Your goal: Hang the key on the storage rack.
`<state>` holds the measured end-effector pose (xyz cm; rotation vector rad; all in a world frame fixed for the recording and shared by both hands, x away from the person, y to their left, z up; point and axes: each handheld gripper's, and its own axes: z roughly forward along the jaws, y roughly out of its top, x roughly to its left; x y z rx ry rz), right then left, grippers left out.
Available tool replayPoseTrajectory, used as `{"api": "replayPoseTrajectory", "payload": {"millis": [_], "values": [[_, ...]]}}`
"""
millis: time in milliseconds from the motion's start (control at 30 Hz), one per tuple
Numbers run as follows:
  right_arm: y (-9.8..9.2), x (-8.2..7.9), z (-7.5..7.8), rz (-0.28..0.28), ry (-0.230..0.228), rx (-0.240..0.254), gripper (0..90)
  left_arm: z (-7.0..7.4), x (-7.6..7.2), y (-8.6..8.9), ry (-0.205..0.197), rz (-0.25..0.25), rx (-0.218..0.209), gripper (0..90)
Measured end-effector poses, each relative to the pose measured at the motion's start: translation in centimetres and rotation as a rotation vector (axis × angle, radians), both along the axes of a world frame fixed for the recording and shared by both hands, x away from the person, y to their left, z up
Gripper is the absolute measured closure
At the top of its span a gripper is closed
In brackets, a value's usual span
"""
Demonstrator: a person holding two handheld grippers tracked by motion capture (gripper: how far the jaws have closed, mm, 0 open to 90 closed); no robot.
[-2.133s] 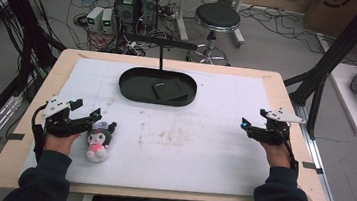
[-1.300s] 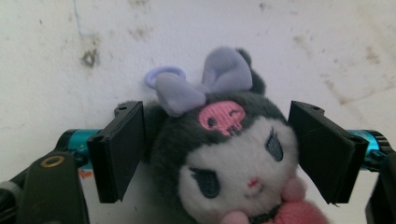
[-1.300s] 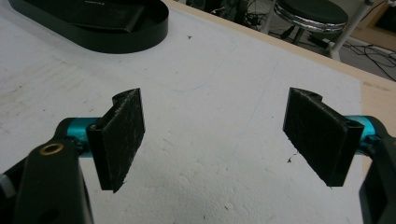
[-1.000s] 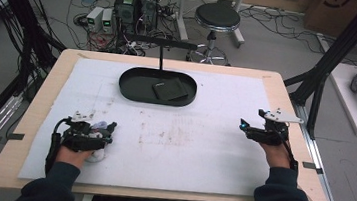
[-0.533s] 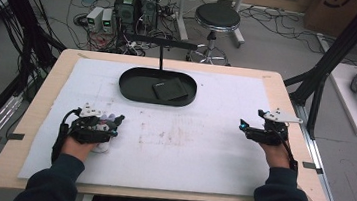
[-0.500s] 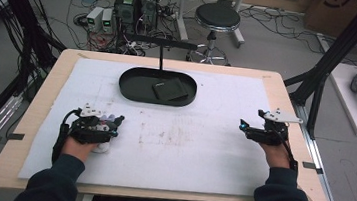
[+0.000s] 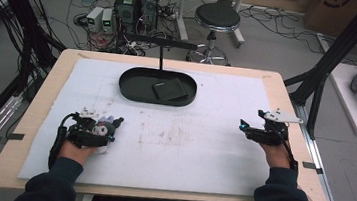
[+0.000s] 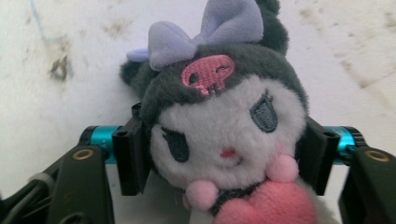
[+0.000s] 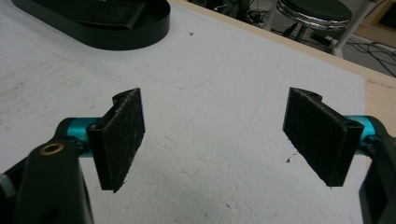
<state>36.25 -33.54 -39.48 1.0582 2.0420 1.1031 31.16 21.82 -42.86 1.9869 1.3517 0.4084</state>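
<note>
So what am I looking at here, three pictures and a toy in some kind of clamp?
No robot here: a person at a table holds a two-jaw claw in each hand. One picture looks down from above; the other two come from cameras riding on each claw. The left claw has just closed its jaws on a plush toy, its pads pressing the toy's head from both sides. The right claw rests open over the white mat, holding nothing. At the far side sits a black tray with a dark flat thing in it.
</note>
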Motion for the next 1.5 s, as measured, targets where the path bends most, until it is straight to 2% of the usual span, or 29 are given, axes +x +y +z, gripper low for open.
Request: {"api": "replayPoseTrajectory", "payload": {"millis": [67,233,333,400,467,533,633,767,867,967,1133,1233,1367,1433,1500], "values": [[0.0,0.0,0.0,-0.001,0.002,0.001,21.3,0.7,0.0,0.3,-0.038,-0.012,-0.021,35.6],[-0.2,0.0,-0.1,-0.003,0.006,0.005,21.3,2.8,0.2,0.8,-0.115,-0.054,-0.124,36.2],[-0.4,0.0,-0.2,-0.007,0.005,0.014,21.3,4.1,0.8,0.9,-0.144,-0.074,-0.152,36.2],[-0.6,0.1,-0.1,-0.008,0.001,0.022,21.3,4.8,1.6,0.9,-0.148,-0.080,-0.163,36.2],[-0.8,0.1,-0.2,-0.012,0.004,0.028,21.3,5.4,2.4,0.9,-0.155,-0.084,-0.193,36.2],[-0.9,0.1,-0.2,-0.012,0.004,0.031,21.3,6.2,3.2,0.7,-0.166,-0.088,-0.202,36.2],[-1.0,0.0,-0.1,-0.013,0.000,0.034,21.3,7.3,4.2,0.4,-0.207,-0.097,-0.187,36.2],[-0.8,0.0,-0.1,-0.004,-0.006,0.031,21.3,9.0,5.7,0.2,-0.298,-0.124,-0.217,36.1],[-0.6,0.2,-0.1,0.001,-0.009,0.024,21.3,10.2,6.9,-0.1,-0.358,-0.143,-0.203,36.1],[-0.3,0.3,-0.1,0.003,-0.007,0.021,21.3,11.1,8.3,-0.1,-0.368,-0.148,-0.220,36.1],[0.2,0.5,0.1,0.017,-0.016,0.017,21.3,12.4,10.9,0.2,-0.380,-0.120,-0.254,36.0],[0.6,0.6,0.1,0.029,-0.017,0.012,21.3,13.1,12.5,0.3,-0.381,-0.118,-0.243,36.0],[0.7,0.8,0.1,0.032,-0.015,0.023,21.3,13.7,14.5,0.2,-0.365,-0.100,-0.254,35.8],[0.6,0.9,0.1,0.031,-0.014,0.028,21.4,13.8,15.4,0.1,-0.361,-0.093,-0.249,35.8],[0.5,0.9,0.1,0.029,-0.015,0.034,21.3,13.7,16.3,0.0,-0.351,-0.089,-0.263,35.8]]}}
